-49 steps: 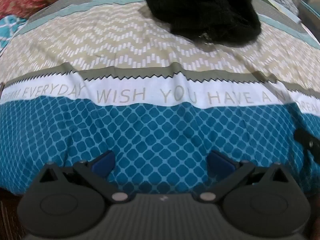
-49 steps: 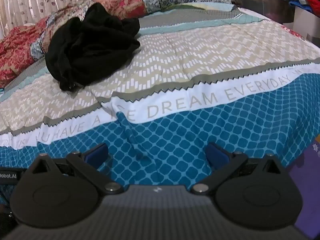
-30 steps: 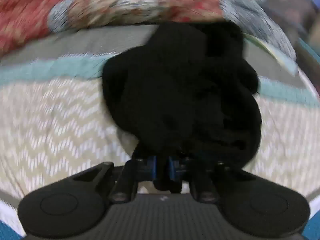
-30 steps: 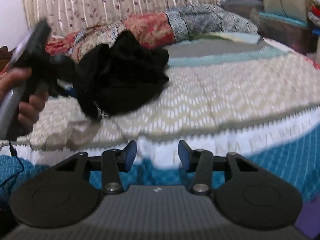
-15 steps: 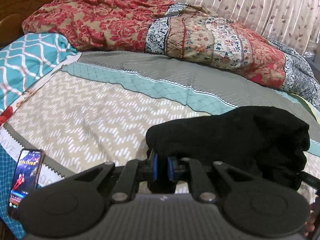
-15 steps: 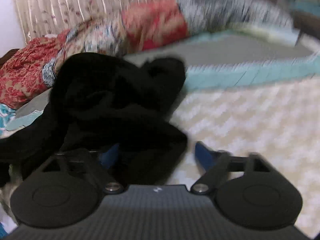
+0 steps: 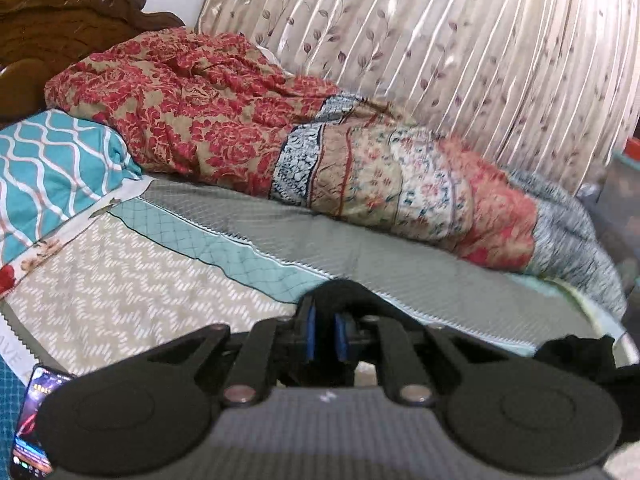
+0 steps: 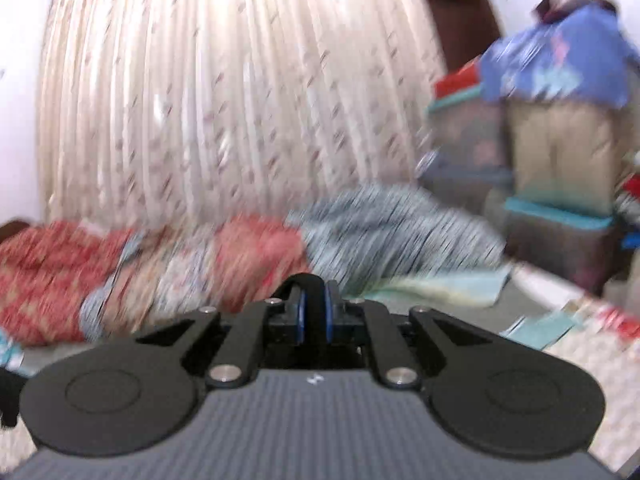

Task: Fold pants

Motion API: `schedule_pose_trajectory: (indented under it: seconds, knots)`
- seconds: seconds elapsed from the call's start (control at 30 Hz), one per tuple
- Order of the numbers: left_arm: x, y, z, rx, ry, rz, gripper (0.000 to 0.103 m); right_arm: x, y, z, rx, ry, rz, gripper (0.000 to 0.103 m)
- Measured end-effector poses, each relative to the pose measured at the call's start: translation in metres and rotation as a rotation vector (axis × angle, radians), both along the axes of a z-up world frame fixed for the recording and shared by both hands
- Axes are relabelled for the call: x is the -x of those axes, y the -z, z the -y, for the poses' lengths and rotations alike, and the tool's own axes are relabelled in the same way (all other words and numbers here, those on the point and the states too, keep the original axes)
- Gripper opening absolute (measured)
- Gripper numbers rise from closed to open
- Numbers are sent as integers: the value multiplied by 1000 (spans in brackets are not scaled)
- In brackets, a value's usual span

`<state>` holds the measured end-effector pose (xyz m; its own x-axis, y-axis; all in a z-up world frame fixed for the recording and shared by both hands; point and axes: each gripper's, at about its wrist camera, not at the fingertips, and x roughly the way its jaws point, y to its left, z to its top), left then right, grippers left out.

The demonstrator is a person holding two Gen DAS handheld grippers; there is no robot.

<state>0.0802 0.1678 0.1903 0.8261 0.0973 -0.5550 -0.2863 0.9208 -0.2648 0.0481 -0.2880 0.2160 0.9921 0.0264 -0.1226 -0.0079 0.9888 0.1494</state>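
Both claws raised since earlier, level | left claw (image 7: 323,338) clamps black pants (image 7: 344,292) | right claw (image 8: 314,316) clamps pants too

I count two grippers: left gripper (image 7: 325,334), right gripper (image 8: 314,312). One black pants (image 7: 344,292), one phone (image 7: 34,432), one teal pillow (image 7: 52,168).

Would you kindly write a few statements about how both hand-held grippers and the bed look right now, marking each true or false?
1. The left hand-held gripper is shut on black pants. True.
2. The right hand-held gripper is wide open. False: its pads are pinched on black fabric.
3. A phone with a lit screen lies at the lower left of the left wrist view. True.
4. The red floral quilt is spread flat under the grippers. False: it is bunched by the curtain.
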Motion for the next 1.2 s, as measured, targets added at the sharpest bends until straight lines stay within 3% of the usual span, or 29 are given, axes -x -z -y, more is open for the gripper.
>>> schedule_pose_trajectory:
  seconds: [0.2,0.3,0.47,0.53,0.6,0.67,0.8,0.83,0.87,0.9,0.93,0.97,1.03,1.13,1.2]
  knots:
    - [7,23,-4,21,3,-54,9,5,-31,14,-58,-15,57,12]
    - [17,36,-13,38,-19,-73,9,4,-38,-5,-40,-50,61,12]
    - [37,61,-16,3,75,-180,20,-12,-55,-40,-109,-235,40,12]
    - [54,61,-25,-2,43,-154,23,-22,-66,-70,-112,-338,43,12]
    - [70,54,-34,-7,-9,-119,33,-30,-73,-113,-81,-419,52,12]
    - [83,46,-46,7,-31,-95,33,-39,-73,-166,-40,-532,46,13]
    - [98,34,-59,-25,-54,-65,45,-67,-54,-250,-76,-841,-79,17]
    - [101,33,-61,-42,-62,-60,45,-74,-46,-272,-44,-929,-119,17]
    - [102,33,-63,-54,-63,-64,45,-78,-38,-290,8,-955,-143,24]
    - [102,34,-63,-58,-60,-68,45,-80,-32,-300,45,-945,-160,30]
    - [102,36,-66,-54,-53,-71,45,-84,-28,-300,42,-939,-166,42]
    - [102,38,-69,-48,-42,-73,47,-88,-25,-293,12,-936,-166,45]
    - [96,42,-72,-56,-13,-80,53,-94,-15,-264,-61,-888,-177,45]
    - [78,53,-70,-68,45,-102,64,-89,25,-208,-167,-699,-241,47]
    - [58,65,-70,-29,81,-134,81,-87,59,-174,-212,-578,-327,49]
